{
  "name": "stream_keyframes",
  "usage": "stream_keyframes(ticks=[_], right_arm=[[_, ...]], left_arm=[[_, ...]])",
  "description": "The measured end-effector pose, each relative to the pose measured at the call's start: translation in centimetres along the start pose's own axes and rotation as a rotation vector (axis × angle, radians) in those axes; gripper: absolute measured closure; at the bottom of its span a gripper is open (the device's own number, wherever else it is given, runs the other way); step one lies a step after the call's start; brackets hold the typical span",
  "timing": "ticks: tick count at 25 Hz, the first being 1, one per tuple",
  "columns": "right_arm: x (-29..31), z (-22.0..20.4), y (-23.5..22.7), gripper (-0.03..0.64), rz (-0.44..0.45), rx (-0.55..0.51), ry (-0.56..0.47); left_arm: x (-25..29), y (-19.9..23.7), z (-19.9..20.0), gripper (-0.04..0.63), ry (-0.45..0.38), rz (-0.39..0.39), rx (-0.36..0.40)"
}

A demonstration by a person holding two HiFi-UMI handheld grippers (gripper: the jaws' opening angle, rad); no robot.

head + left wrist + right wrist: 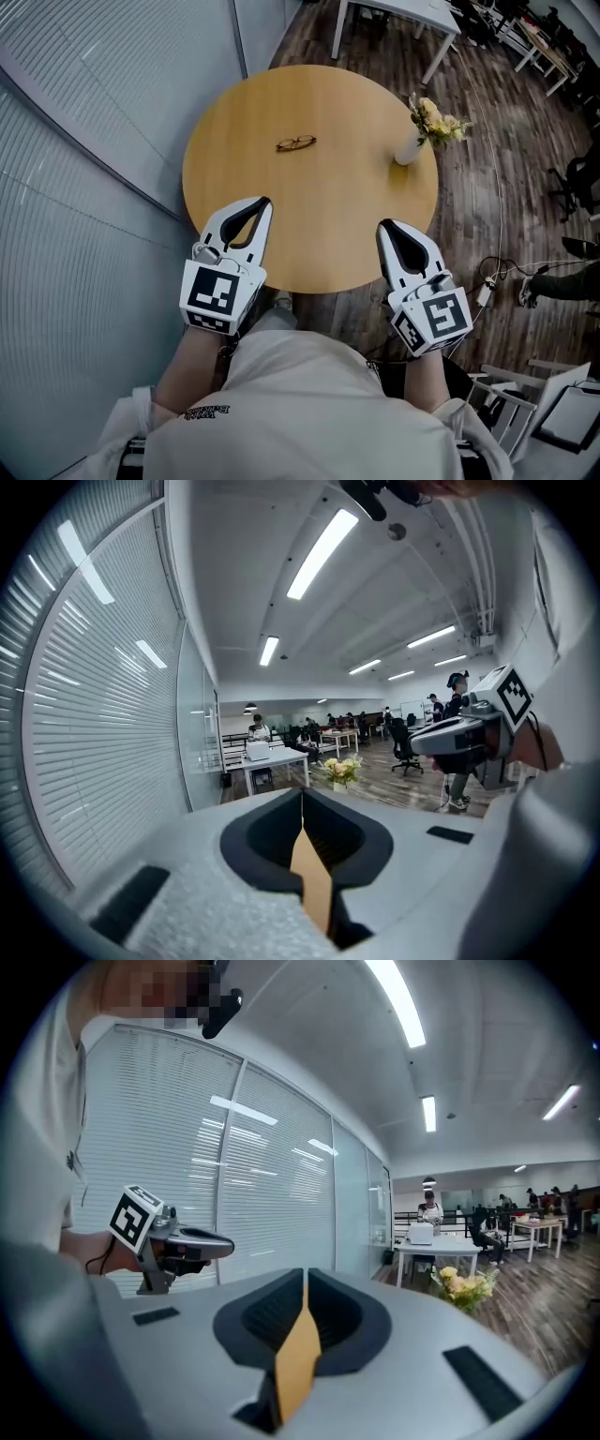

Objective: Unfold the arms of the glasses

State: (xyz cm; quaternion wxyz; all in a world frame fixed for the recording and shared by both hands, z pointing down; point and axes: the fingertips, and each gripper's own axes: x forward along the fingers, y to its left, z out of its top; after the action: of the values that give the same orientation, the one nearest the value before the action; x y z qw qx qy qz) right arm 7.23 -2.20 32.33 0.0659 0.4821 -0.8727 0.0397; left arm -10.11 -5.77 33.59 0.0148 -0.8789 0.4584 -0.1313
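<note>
A pair of thin dark-framed glasses (296,143) lies on the round wooden table (319,225), towards its far side. My left gripper (266,202) hovers over the near left part of the table, well short of the glasses, its jaws shut with nothing between them. My right gripper (382,226) is over the near right part, its jaws also shut and empty. In the left gripper view the jaws (302,795) meet in a thin line, and the right gripper (427,745) shows at the right. The right gripper view shows its closed jaws (305,1274) and the left gripper (225,1240).
A white vase of yellow flowers (419,134) stands at the table's right edge. A frosted glass partition (84,159) runs close along the left. Beyond are a white desk (398,14), office chairs and cables on the wooden floor (497,187).
</note>
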Motion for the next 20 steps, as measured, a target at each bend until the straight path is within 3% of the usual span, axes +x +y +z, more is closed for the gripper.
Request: stream_keyframes(ticks=[12,20], right_arm=[[8.1,1.2,-0.8,0.580,-0.058,0.005,0.000],[11.1,1.1,-2.9,0.580,-0.036,-0.005,0.023]], left_arm=[[3.5,8.5,-0.8,0.571,-0.037,0.018,-0.019],[6.6,9.2,-1.8,0.572,-0.004,0.010,-0.036]])
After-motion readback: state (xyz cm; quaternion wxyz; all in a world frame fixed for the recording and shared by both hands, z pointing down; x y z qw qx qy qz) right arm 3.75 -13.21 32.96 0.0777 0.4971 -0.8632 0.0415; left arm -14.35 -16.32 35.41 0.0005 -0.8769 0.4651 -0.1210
